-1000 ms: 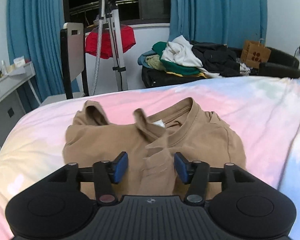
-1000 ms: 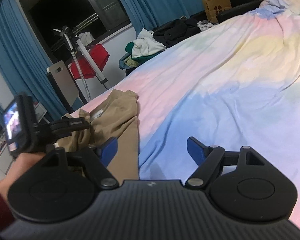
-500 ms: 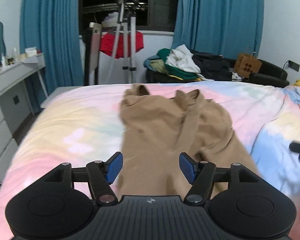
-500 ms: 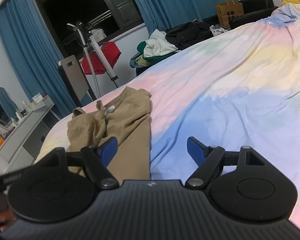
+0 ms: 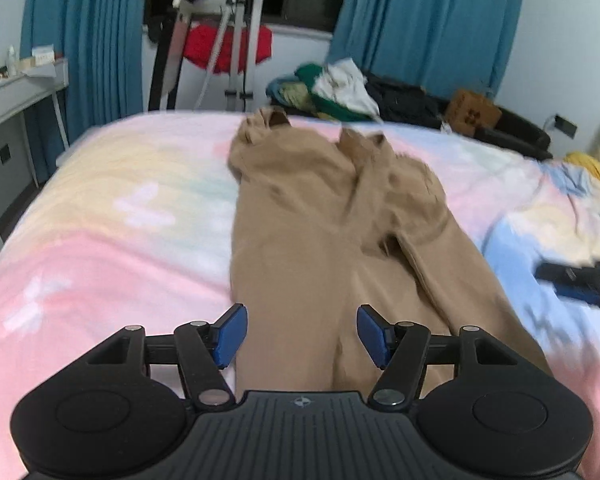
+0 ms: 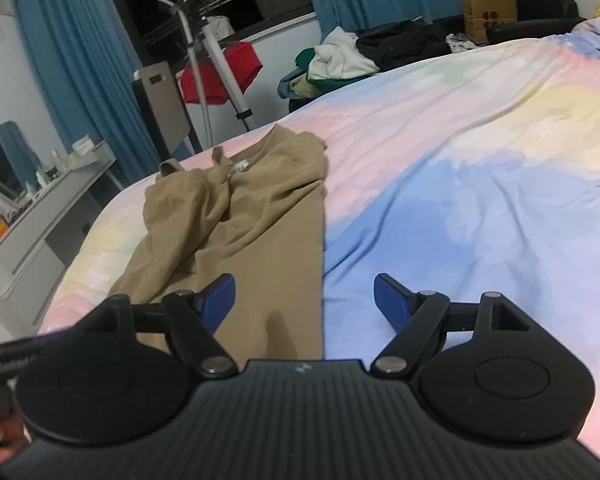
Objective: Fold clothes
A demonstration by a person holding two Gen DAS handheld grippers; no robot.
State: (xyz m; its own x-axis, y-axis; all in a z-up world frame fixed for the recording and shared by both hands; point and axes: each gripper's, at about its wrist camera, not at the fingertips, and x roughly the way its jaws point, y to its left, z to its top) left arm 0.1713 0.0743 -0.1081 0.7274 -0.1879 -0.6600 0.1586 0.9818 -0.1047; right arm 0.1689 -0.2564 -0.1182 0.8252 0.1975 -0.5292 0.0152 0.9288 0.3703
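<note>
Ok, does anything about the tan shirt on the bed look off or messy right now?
Yes. The tan shirt lies lengthwise on the pastel bedspread, its right edge straight, but the collar end is bunched and one sleeve sticks up crumpled. Both grippers hover open, touching nothing.

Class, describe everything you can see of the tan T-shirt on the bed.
The tan T-shirt is soft, plain knit fabric with a ribbed round collar and a small white label inside the neck. It lies on the pastel bedspread, partly folded lengthwise: its right edge runs straight, while the left side and sleeves are bunched and wrinkled. The collar points toward the window. Neither open gripper, left or right, grips it.
</note>
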